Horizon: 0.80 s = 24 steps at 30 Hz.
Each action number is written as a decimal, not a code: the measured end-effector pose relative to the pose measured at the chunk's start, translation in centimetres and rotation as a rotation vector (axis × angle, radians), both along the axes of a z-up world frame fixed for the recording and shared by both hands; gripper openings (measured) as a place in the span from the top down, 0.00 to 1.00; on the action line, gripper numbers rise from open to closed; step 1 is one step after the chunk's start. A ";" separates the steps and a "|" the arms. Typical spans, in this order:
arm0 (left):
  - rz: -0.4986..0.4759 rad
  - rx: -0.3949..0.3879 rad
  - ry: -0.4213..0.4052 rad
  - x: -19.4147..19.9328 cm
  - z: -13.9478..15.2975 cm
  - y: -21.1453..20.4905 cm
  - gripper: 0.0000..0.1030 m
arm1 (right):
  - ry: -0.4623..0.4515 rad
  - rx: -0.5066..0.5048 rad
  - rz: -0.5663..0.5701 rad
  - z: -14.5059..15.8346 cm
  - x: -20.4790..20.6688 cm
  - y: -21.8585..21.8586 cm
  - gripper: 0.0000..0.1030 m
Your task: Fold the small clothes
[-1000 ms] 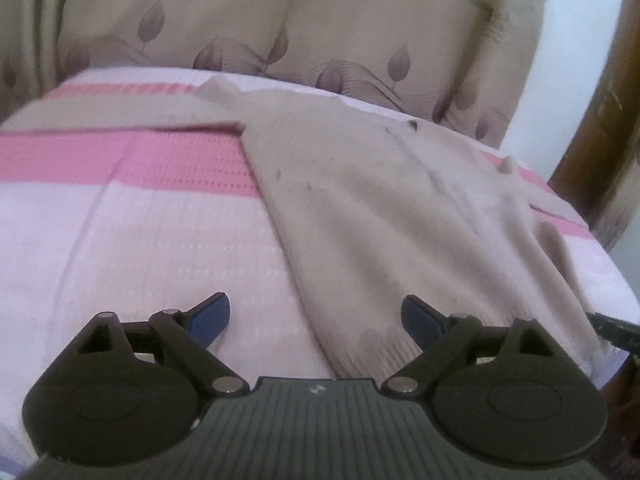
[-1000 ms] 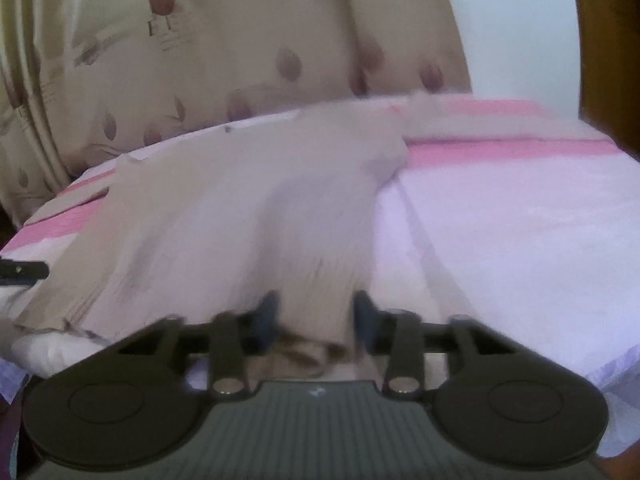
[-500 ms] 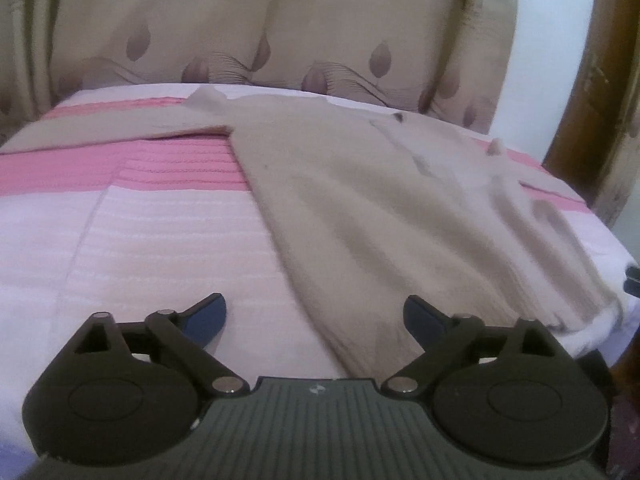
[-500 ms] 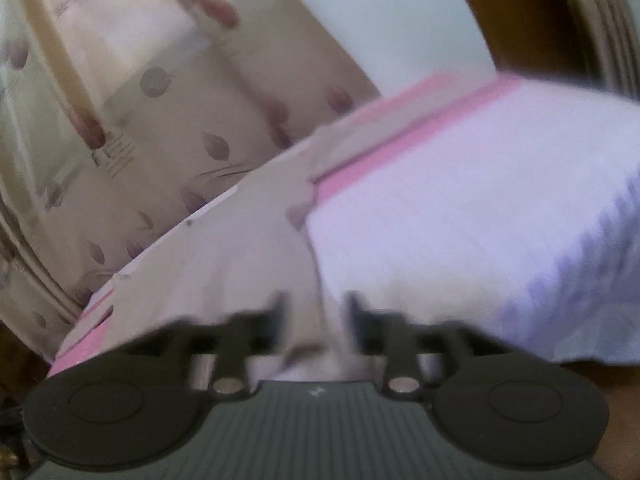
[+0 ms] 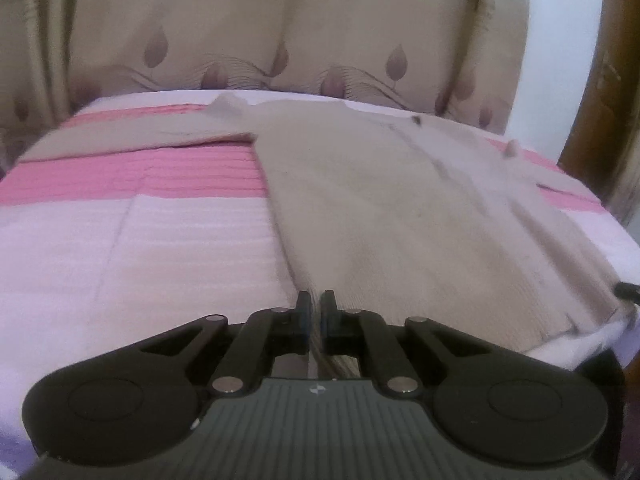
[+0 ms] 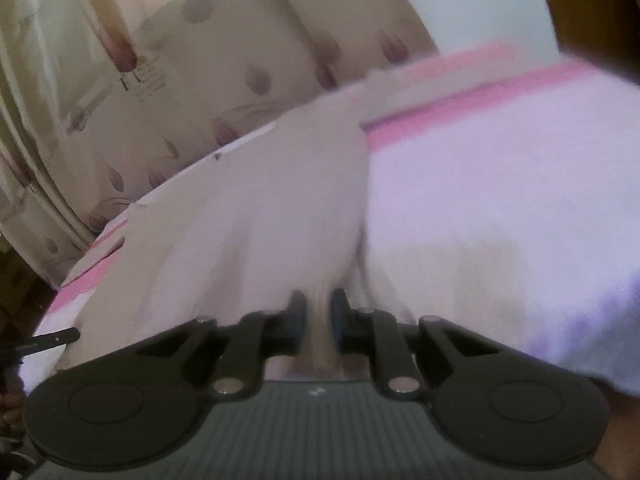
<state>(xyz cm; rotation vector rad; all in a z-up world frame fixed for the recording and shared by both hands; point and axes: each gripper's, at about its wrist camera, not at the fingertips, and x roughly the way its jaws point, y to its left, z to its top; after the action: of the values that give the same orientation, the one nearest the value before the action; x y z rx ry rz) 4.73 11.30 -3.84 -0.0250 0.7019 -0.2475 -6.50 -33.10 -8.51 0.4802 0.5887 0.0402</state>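
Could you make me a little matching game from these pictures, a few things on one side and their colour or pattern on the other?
Things:
1. sweater
2. bedcover
3. curtain
4. wall

Descriptions:
A. plain white
B. beige with purple leaf shapes
C. plain beige knit, spread flat
D. pale with a bright pink stripe

Pairs: 1-C, 2-D, 3-B, 4-A
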 end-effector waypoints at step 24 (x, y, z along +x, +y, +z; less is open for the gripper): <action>0.062 0.014 -0.227 11.1 0.8 -10.7 0.01 | -0.084 0.267 -0.572 1.2 16.9 -37.9 0.12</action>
<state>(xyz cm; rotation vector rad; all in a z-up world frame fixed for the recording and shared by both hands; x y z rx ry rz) 15.83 0.58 -3.01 -0.0054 0.4765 -0.1826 10.41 -71.01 -7.29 0.8876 0.3479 -0.4080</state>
